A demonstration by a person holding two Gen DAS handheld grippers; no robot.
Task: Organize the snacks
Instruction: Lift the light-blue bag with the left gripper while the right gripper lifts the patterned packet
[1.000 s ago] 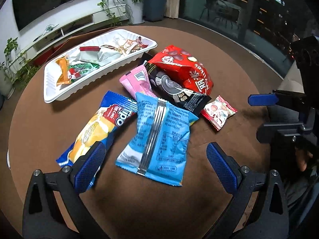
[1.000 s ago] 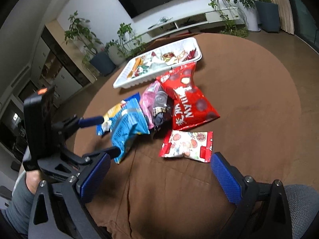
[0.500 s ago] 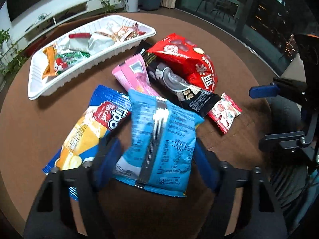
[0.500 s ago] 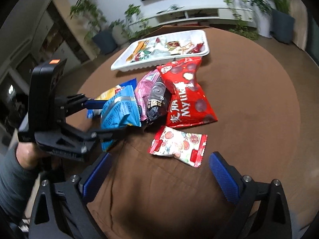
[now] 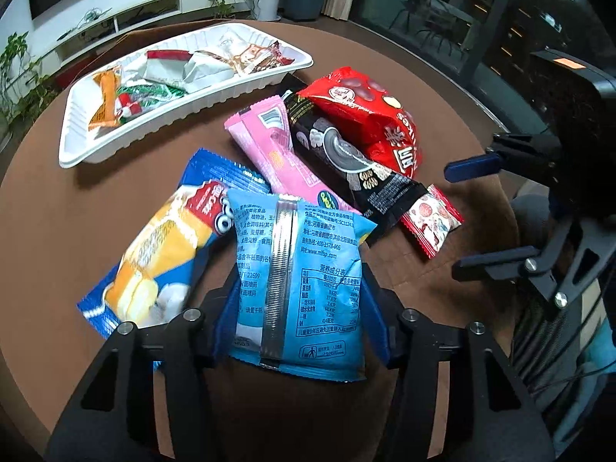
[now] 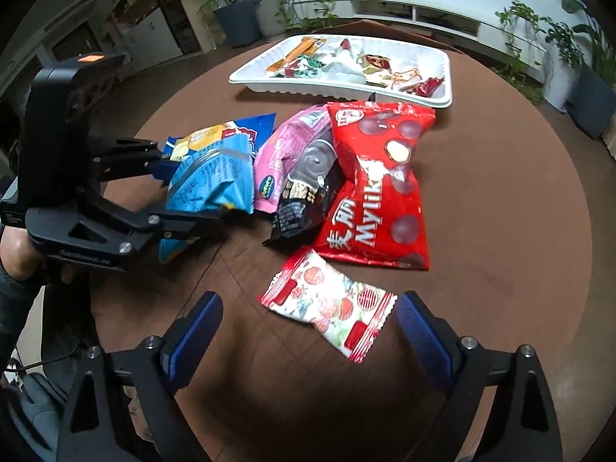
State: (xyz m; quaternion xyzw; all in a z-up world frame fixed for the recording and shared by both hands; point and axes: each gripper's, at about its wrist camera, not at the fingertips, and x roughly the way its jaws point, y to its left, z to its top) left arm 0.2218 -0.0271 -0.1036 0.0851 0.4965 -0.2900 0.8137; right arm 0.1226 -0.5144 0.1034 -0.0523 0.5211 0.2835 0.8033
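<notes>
My left gripper (image 5: 300, 308) has its jaws closing on a light blue snack packet (image 5: 300, 254), and both pads press its sides. From the right wrist view that packet (image 6: 215, 181) bulges between the left gripper's fingers (image 6: 184, 192). A small red-and-white packet (image 6: 331, 304) lies flat on the brown table (image 6: 500, 231) between the fingers of my right gripper (image 6: 308, 308). The right jaws are wide and closing, with neither pad touching the packet. The white tray (image 5: 77, 142) at the back holds several small wrapped snacks.
Beside the blue packet lie a blue-and-yellow cake packet (image 5: 161, 246), a pink packet (image 5: 277, 154), a black cookie packet (image 5: 346, 161) and a red bag (image 5: 369, 119), overlapping one another. Potted plants and a low TV shelf stand beyond the round table.
The left gripper went from wide open to closed around the light blue packet. The right gripper rolled and moved in over the small red-and-white packet, its fingers narrowing slightly.
</notes>
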